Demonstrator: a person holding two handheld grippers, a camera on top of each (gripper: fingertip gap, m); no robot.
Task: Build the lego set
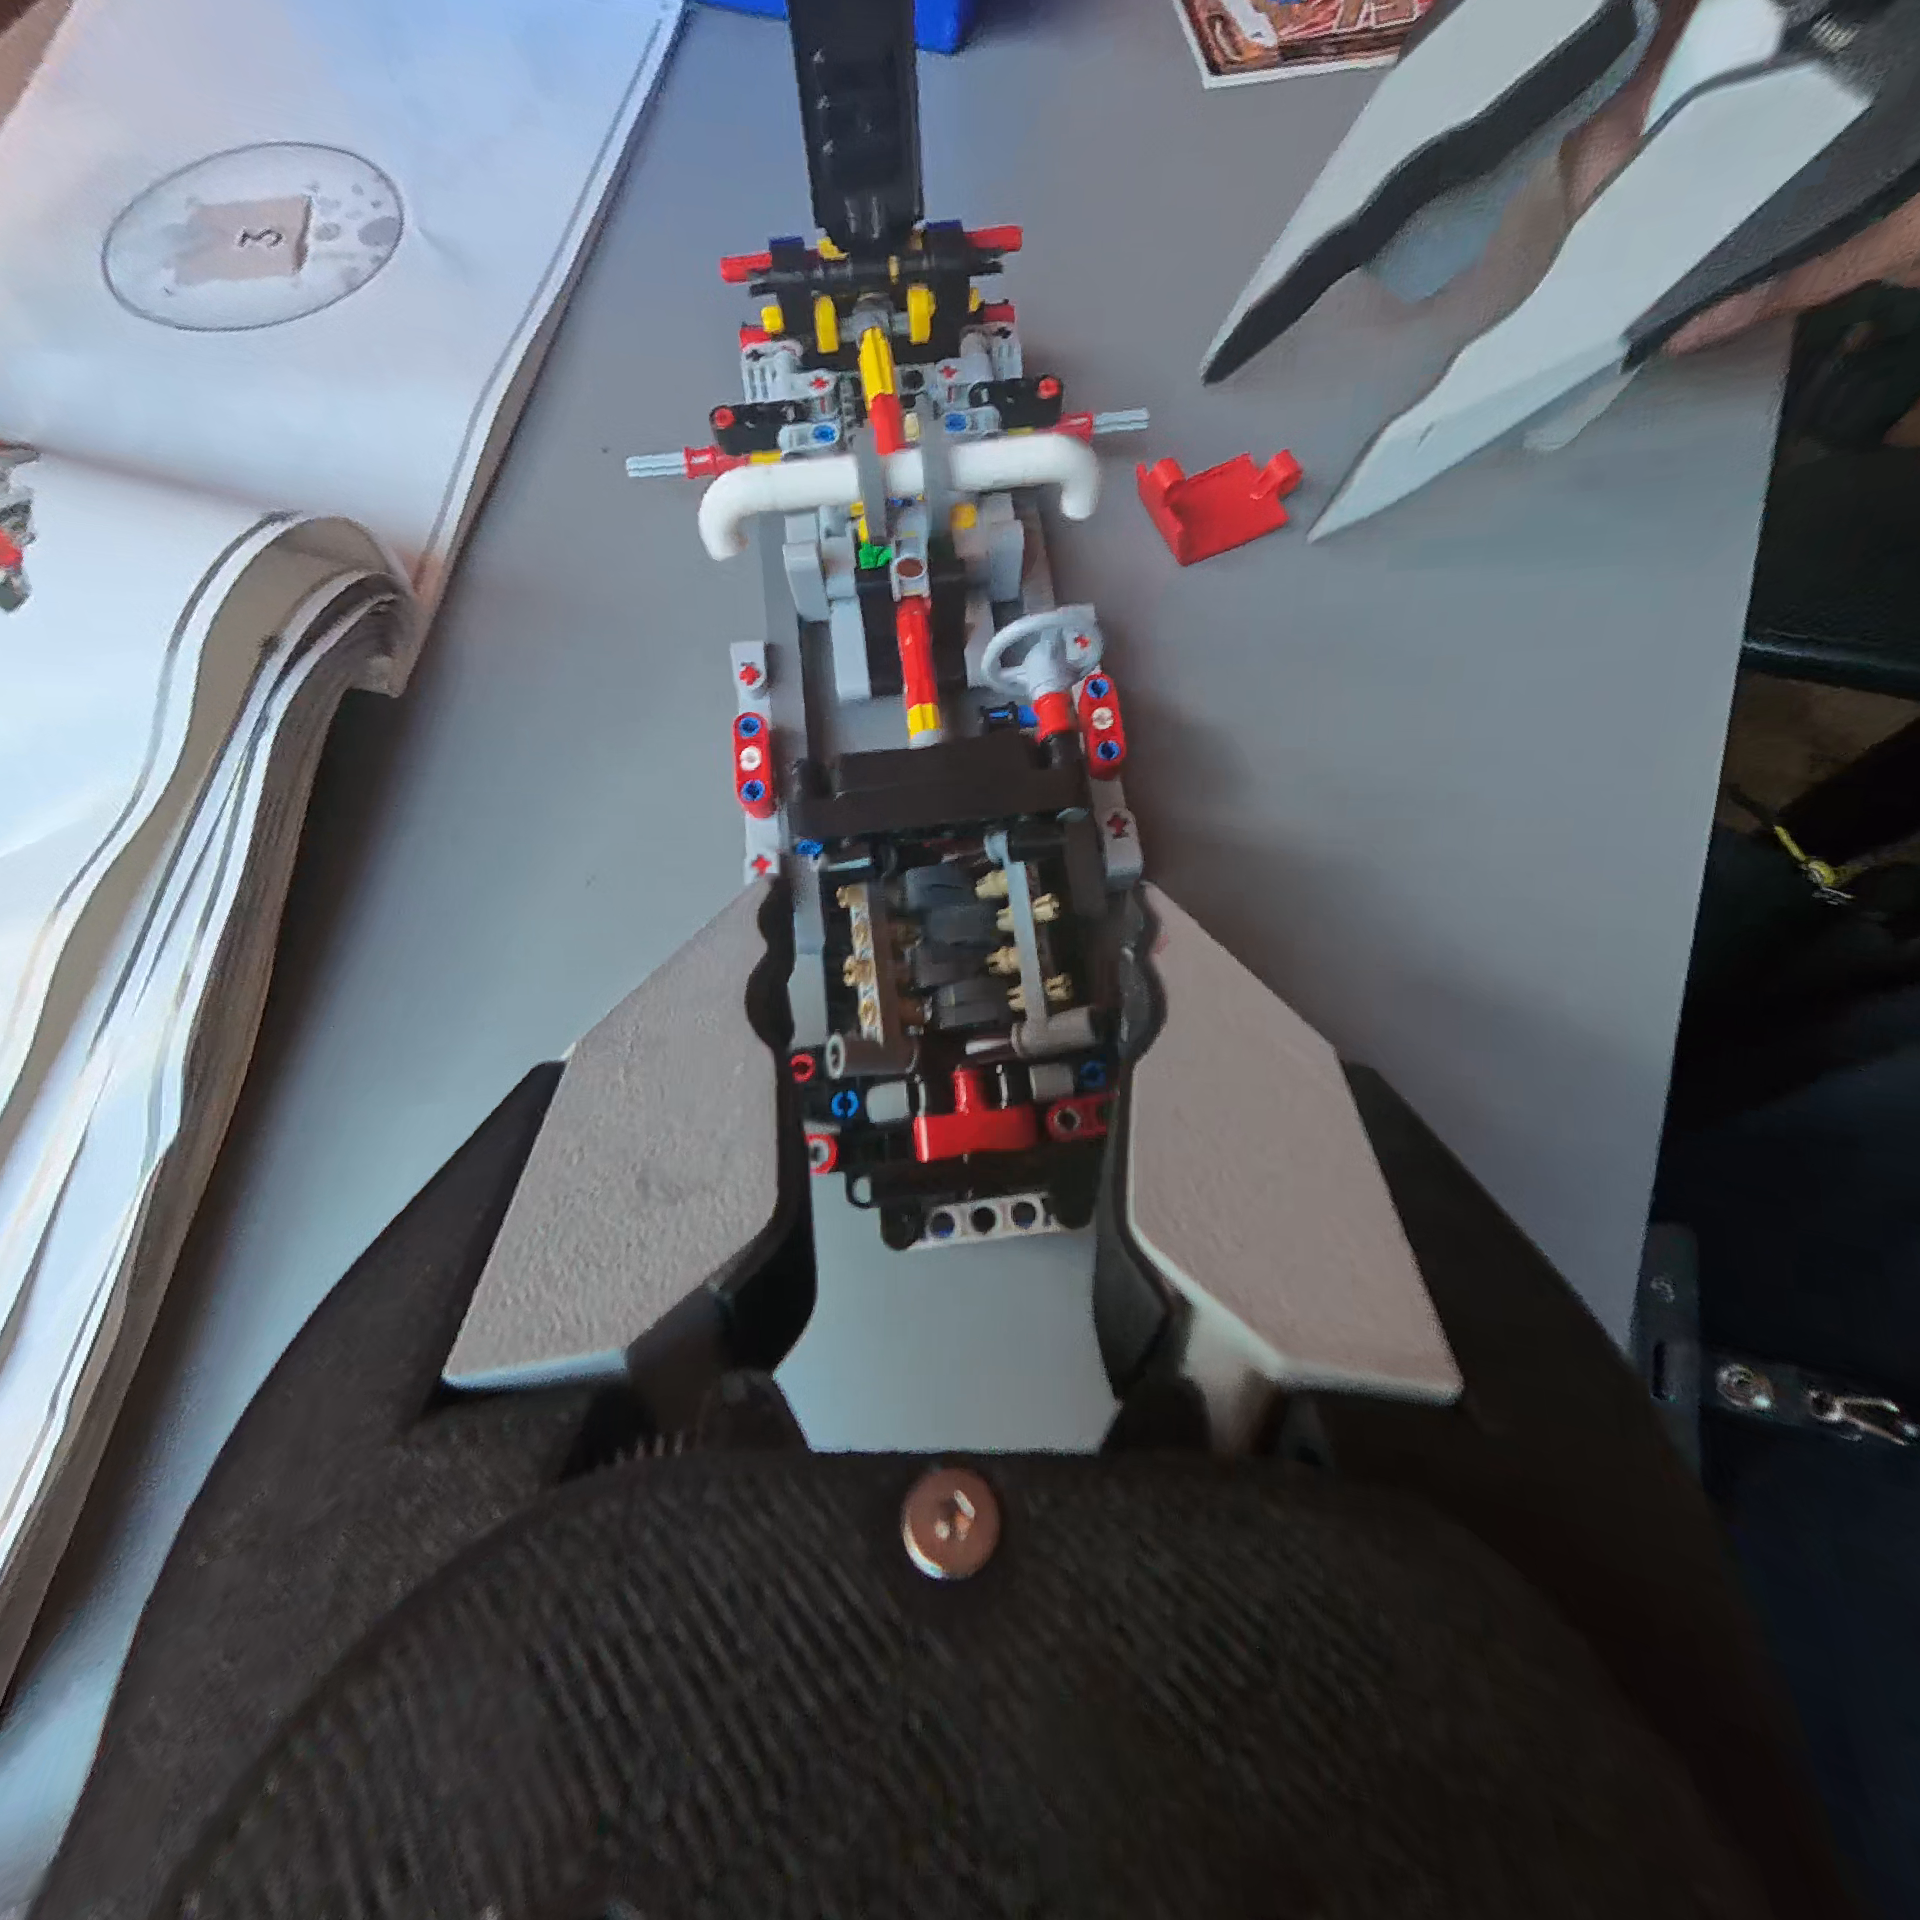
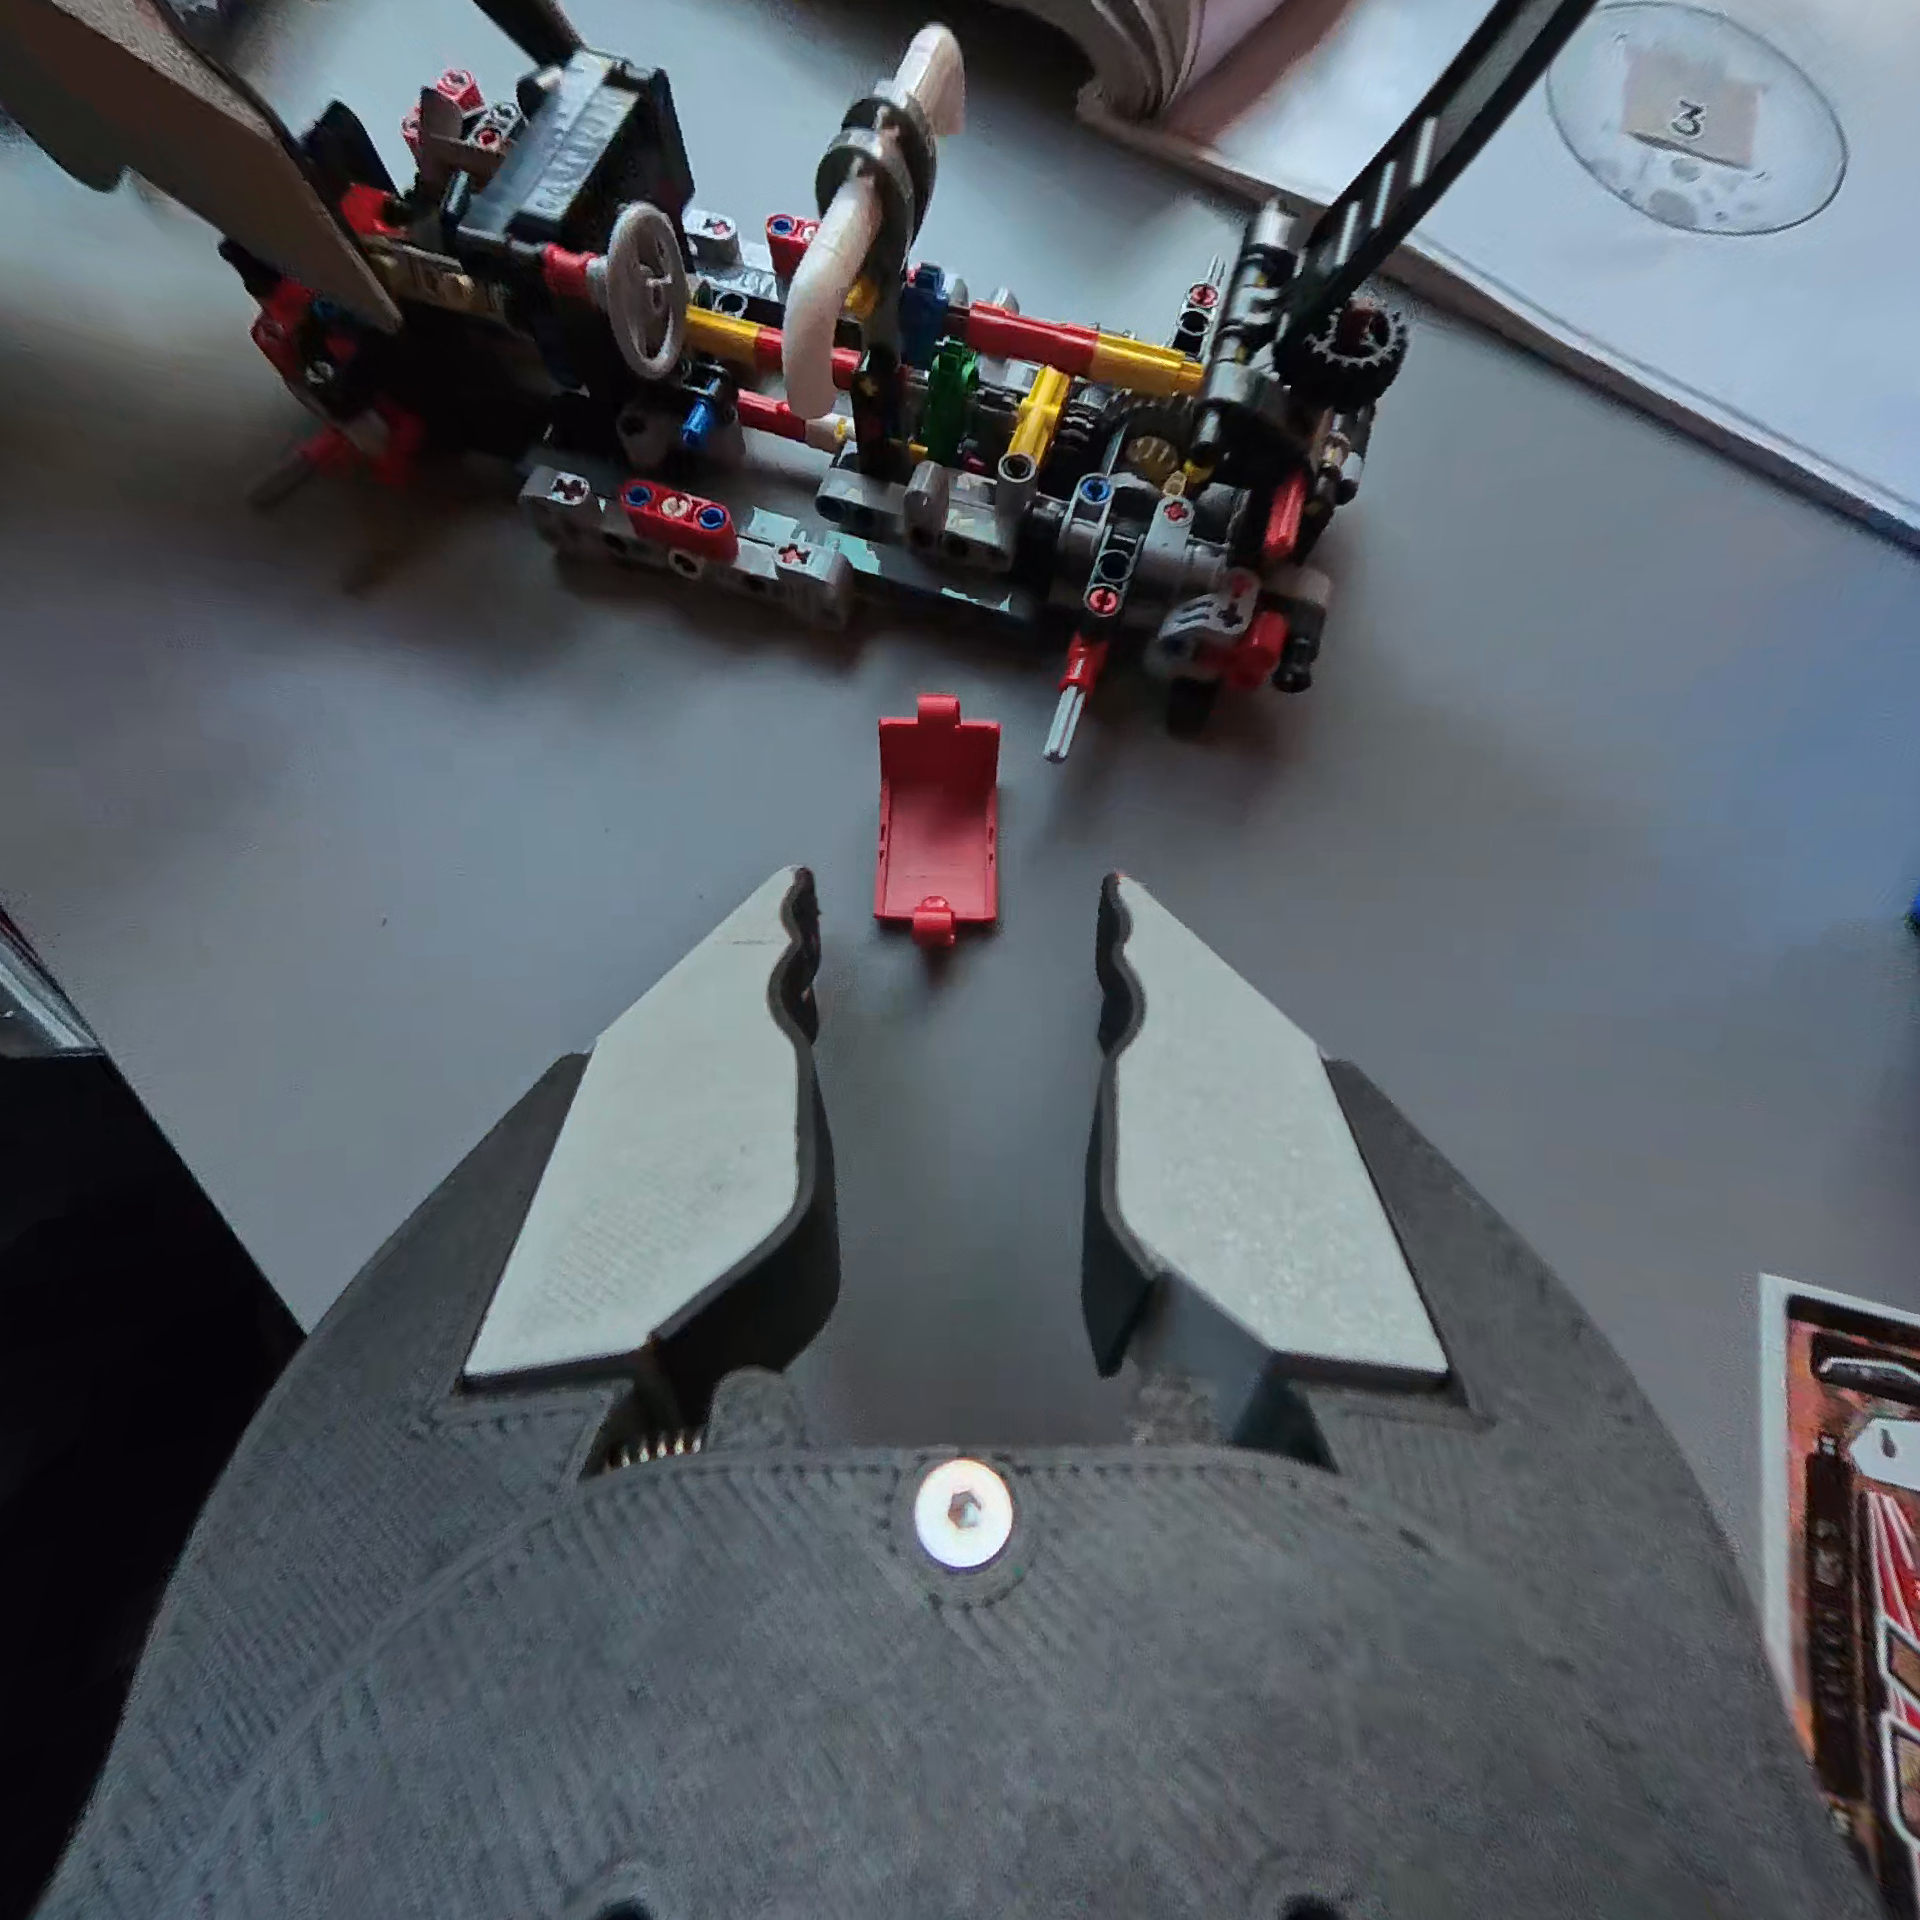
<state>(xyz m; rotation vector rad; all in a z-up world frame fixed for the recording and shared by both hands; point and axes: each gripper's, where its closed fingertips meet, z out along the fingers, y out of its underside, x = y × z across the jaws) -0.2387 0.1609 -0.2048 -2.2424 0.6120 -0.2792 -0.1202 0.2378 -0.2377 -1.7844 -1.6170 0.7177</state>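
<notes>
A brick-built car chassis (image 1: 914, 665) with a white steering wheel, a white curved bar and red, yellow and grey beams lies lengthwise on the grey table (image 1: 520, 779). My left gripper (image 1: 956, 894) is shut on its rear engine block, with both pads against its sides. The chassis also shows in the right wrist view (image 2: 883, 416), with a left finger (image 2: 260, 187) on its rear. A small red seat piece (image 2: 940, 821) lies loose on the table beside the chassis (image 1: 1210, 509). My right gripper (image 2: 956, 881) is open, its tips just short of the seat and not touching it.
An open instruction booklet (image 1: 260, 364) lies left of the chassis (image 2: 1662, 208). A long black beam (image 1: 862, 104) rises from the chassis front. A printed sticker sheet (image 2: 1849, 1558) lies near the right gripper. The table edge (image 1: 1745, 727) runs along the right.
</notes>
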